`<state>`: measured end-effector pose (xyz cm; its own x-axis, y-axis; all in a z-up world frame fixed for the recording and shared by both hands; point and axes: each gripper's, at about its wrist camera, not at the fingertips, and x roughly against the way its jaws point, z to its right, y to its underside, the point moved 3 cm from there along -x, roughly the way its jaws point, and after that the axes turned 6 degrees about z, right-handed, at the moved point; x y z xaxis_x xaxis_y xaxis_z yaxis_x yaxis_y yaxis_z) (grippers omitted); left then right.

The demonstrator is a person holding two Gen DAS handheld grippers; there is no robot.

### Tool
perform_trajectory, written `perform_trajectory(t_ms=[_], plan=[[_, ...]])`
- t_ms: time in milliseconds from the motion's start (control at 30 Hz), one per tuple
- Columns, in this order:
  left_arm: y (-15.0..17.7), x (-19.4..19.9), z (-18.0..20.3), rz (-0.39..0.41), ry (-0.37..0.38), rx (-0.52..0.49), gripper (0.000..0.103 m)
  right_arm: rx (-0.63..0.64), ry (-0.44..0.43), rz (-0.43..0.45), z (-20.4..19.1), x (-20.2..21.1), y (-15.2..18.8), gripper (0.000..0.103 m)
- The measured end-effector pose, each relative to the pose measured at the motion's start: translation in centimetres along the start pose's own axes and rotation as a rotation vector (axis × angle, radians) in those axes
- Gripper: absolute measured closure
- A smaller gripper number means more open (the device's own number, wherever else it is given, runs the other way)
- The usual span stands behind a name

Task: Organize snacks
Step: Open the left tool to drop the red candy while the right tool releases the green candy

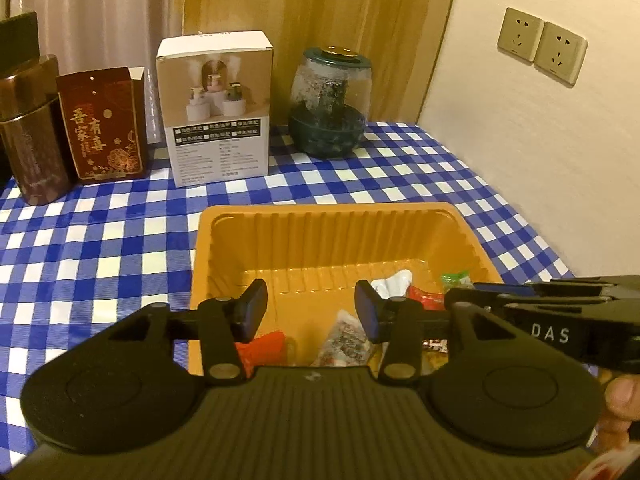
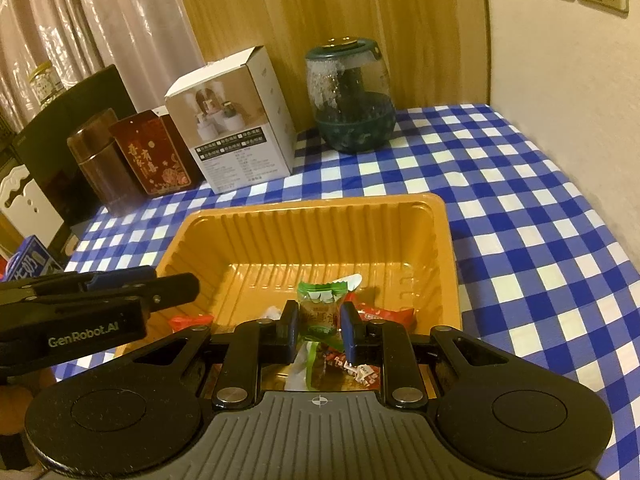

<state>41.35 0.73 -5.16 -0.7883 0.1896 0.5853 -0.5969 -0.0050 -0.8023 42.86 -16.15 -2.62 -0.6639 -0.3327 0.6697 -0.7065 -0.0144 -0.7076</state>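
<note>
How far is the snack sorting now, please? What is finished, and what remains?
Done: several wrapped snacks already lie in the orange tray. In hand: the right claw is shut on a green-topped snack packet over the tray; the left claw is open and empty. Left: release that packet. No loose snacks show on the tablecloth.

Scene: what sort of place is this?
Probably a home room, a table set in a corner: checked tablecloth, curtains, twin wall sockets, and household boxes and a glass jar along the back.
</note>
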Motion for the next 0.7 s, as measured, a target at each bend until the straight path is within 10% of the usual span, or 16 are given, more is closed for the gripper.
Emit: perform_trajectory(t_ms=[633,700], plan=[[0.22,0.86,-0.05,-0.004,-0.012,-0.032,0.059,0.004,-0.026,0.015,-0.87,-0.01,-0.5,0.08],[0.22,0.87,-0.09,-0.009,-0.017,-0.035,0.058,0.011,-0.033,0.013,-0.88,-0.11,-0.47,0.061]])
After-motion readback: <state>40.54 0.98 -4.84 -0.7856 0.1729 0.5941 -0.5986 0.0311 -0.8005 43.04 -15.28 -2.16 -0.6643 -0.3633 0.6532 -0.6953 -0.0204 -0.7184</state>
